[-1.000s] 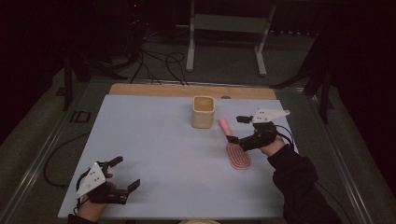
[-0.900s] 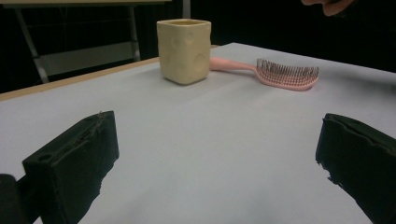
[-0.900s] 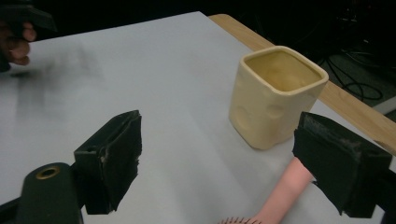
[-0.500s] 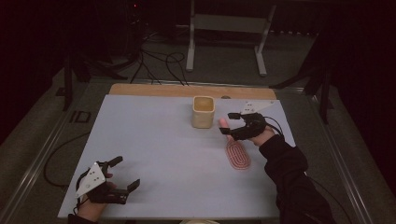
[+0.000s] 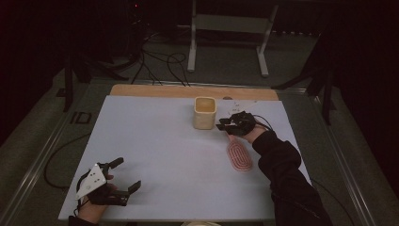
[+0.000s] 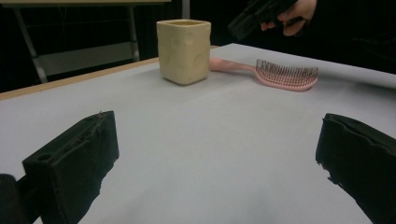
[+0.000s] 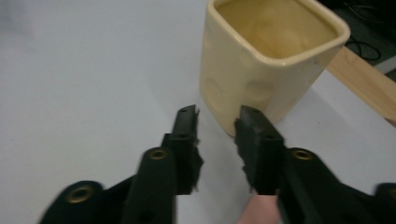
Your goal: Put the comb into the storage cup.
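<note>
While the right tool (image 5: 224, 123) hangs just above the handle of a pink hairbrush (image 5: 239, 156), its two black jaws stand a narrow gap apart with nothing between them, their tips close beside the lower wall of a cream square cup (image 5: 204, 113). Seen in the right gripper view, the right tool (image 7: 216, 122) points at the cup (image 7: 261, 60), whose hollow is open to the camera, and a sliver of pink shows below between the jaws. The brush lies flat on the white bench (image 5: 155, 136), bristles up, its handle reaching toward the cup and its head nearer the person's dark sleeve (image 5: 287, 179). Near the front left corner of the bench, the left tool (image 5: 128, 175) rests low with its jaws spread wide and empty, well apart from cup and brush. Across the left gripper view, the cup (image 6: 183, 50) stands upright with the brush (image 6: 280, 73) stretched out beside it, handle end hidden behind the cup.
</note>
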`<state>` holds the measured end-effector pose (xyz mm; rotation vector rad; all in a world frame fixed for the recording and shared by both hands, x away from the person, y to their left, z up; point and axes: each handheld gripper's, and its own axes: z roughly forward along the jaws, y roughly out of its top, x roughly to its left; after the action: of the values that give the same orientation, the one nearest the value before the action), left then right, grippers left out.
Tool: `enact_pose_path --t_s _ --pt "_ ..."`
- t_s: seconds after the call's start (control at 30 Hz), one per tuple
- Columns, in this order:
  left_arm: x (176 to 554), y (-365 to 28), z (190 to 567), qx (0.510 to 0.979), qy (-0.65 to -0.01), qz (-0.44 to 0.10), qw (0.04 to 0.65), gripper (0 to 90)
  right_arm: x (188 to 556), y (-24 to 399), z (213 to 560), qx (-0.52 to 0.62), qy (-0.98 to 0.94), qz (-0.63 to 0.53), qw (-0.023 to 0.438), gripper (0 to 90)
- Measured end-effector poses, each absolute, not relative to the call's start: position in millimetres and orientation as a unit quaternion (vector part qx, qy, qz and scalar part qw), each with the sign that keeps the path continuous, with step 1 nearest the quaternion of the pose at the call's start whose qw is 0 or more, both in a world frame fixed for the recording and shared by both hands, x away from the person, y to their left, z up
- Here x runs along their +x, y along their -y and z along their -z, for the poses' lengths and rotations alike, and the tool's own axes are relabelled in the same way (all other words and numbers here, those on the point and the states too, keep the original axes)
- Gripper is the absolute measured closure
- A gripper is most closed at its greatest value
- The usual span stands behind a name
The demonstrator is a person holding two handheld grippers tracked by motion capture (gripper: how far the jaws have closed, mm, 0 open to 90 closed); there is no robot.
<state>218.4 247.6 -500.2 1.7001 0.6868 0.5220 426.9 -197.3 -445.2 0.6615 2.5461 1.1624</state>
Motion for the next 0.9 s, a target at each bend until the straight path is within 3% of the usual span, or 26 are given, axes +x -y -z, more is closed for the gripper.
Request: enact_pose_path --t_s 0.27,0.9 --pt "218.3 -247.6 500.6 0.728 -0.294 -0.222 0.578 0.2 440.5 191.1 463.0 0.227 -0.893 -0.36 0.145 89.8" --pt "219.1 -247.5 501.4 0.728 -0.292 -0.221 0.579 0.2 461.8 182.5 493.8 0.226 -0.919 -0.291 0.139 90.0"
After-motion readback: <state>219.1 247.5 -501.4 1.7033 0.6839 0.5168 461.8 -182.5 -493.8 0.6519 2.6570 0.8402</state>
